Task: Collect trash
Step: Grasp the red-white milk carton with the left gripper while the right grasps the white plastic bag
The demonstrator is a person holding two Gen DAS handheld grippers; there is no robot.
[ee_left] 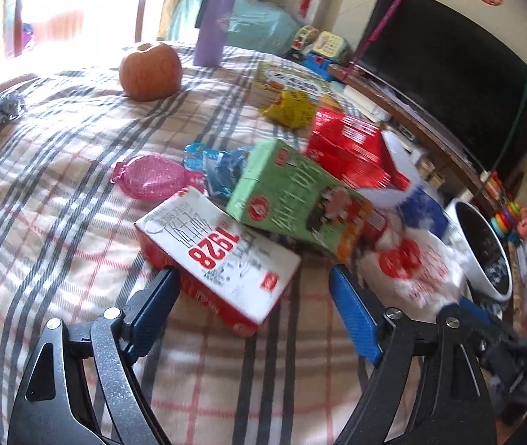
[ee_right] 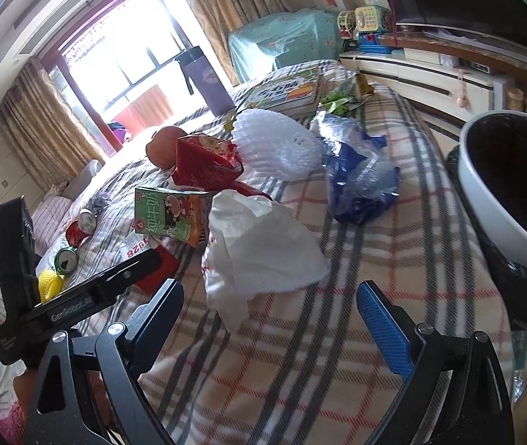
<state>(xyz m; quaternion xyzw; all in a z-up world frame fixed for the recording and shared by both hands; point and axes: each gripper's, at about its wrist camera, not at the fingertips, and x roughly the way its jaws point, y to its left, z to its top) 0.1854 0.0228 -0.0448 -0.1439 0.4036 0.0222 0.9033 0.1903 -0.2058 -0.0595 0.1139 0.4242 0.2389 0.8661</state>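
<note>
Trash lies on a plaid bedcover (ee_left: 59, 185). My left gripper (ee_left: 254, 278) is open, its blue fingers either side of the near end of a white and red "1928" carton (ee_left: 222, 256). Behind the carton lie a green milk carton (ee_left: 293, 196), a red wrapper (ee_left: 349, 148), a blue wrapper (ee_left: 215, 165) and a pink plastic shell (ee_left: 150, 178). My right gripper (ee_right: 271, 293) is open and empty, just short of a white plastic bag (ee_right: 259, 248). Beyond the bag are a blue plastic bag (ee_right: 360, 178), a white foam net (ee_right: 278, 141) and the green milk carton (ee_right: 170, 218).
A white bin with a black liner (ee_right: 512, 200) stands at the bed's right edge; it also shows in the left wrist view (ee_left: 482, 248). An apple (ee_left: 150, 72), a purple flask (ee_left: 213, 26), a book (ee_right: 285, 91), crushed cans (ee_right: 79, 228) and a yellow wrapper (ee_left: 291, 109) lie farther off.
</note>
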